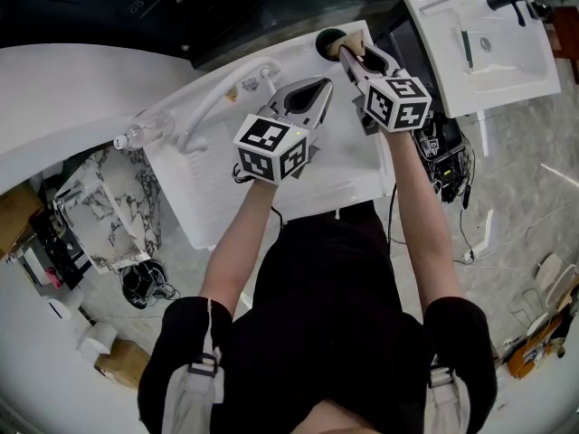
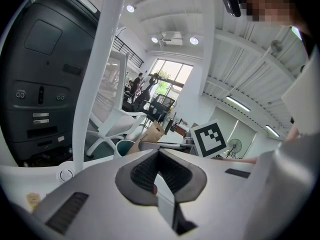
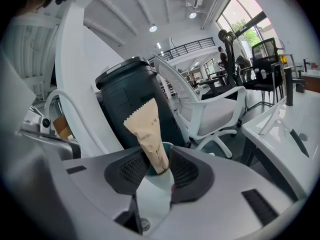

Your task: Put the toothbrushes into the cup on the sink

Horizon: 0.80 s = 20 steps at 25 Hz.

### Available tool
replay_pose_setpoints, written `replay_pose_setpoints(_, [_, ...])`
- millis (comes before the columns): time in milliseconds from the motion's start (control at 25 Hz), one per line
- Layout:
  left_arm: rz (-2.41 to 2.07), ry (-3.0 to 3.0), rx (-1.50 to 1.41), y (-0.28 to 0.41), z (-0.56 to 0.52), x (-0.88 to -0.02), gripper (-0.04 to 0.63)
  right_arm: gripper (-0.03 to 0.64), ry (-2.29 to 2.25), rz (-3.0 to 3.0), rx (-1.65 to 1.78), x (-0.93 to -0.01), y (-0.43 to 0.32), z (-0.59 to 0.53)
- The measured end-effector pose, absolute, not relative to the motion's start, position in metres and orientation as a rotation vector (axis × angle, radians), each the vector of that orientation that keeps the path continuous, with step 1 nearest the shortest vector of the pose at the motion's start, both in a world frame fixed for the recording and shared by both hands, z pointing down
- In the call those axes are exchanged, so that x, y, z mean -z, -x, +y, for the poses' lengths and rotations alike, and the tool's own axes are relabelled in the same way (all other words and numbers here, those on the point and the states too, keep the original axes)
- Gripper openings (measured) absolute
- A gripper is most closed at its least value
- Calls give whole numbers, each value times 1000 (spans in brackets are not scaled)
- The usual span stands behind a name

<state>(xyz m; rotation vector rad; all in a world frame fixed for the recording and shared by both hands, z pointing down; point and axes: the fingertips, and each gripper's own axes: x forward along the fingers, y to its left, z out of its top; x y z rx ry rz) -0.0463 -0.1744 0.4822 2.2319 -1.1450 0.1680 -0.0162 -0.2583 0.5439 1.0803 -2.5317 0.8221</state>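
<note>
A dark green cup [image 1: 327, 38] stands at the far corner of the white sink [image 1: 208, 197]. A toothbrush in a tan paper packet [image 1: 355, 42] leans out of it. My right gripper [image 1: 348, 54] is at the cup; in the right gripper view the packet [image 3: 150, 134] stands upright between the parted pads, its foot down in the cup [image 3: 167, 148], so the gripper [image 3: 157, 170] is open. My left gripper [image 1: 322, 83] hovers over the basin just left of it, its tips [image 2: 159, 156] together with nothing seen between them. From there the cup [image 2: 122, 146] and packet [image 2: 150, 133] lie ahead.
A white faucet [image 1: 213, 107] arches over the sink's left side, with a clear plastic bottle [image 1: 140, 132] beside it. A second white sink [image 1: 507, 70] stands at the right with a dark slim item [image 1: 465, 48] in it. A white chair [image 3: 210, 109] and a dark cabinet [image 3: 125, 91] stand beyond.
</note>
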Motion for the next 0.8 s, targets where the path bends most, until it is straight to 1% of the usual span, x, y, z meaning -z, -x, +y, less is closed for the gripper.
replay_pose_setpoints(800, [-1164,-2256,-162,46,-168,-471,9,147,-1119,-2565,-740,-522,8,-256])
